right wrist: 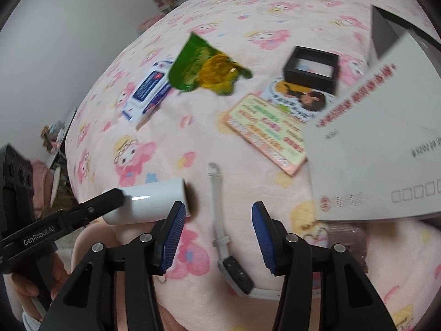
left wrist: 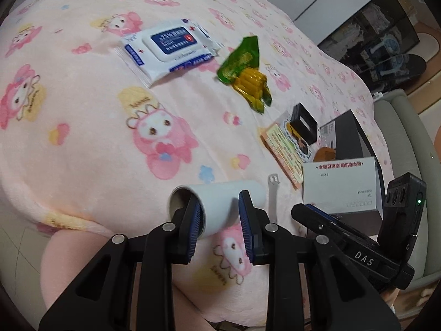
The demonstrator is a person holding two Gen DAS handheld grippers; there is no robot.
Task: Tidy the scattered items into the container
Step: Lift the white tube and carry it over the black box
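On a bed covered with a pink cartoon-print blanket (left wrist: pixel 82 143), the left gripper (left wrist: pixel 220 223) has its jaws spread wide at the blanket's near edge; its left blue pad sits inside the open end of a white roll with a cardboard core (left wrist: pixel 220 201), the other pad outside the roll's wall, with a gap still showing, so the roll is straddled rather than pinched. The right gripper (right wrist: pixel 217 237) is also spread wide, hovering over a smartwatch with a white strap (right wrist: pixel 234 273) that lies between its fingers without touching either pad; the strap runs away from the near edge toward the middle of the bed. In the right wrist view the roll (right wrist: pixel 154 201) lies just left of the strap. Further in, toward the middle of the blanket, lie a pack of wet wipes (left wrist: pixel 168 47) and, beside it, a green and yellow snack wrapper (left wrist: pixel 245 69). Toward the right edge sit a small black box (right wrist: pixel 311 69) resting on an illustrated card (right wrist: pixel 275 127), and just beyond them a dark open container (left wrist: pixel 347 135). A white envelope with red print (right wrist: pixel 386 143) lies partly over the container, its lower corner near the card. A hand (right wrist: pixel 24 287) holds the left gripper's handle at the near left corner.
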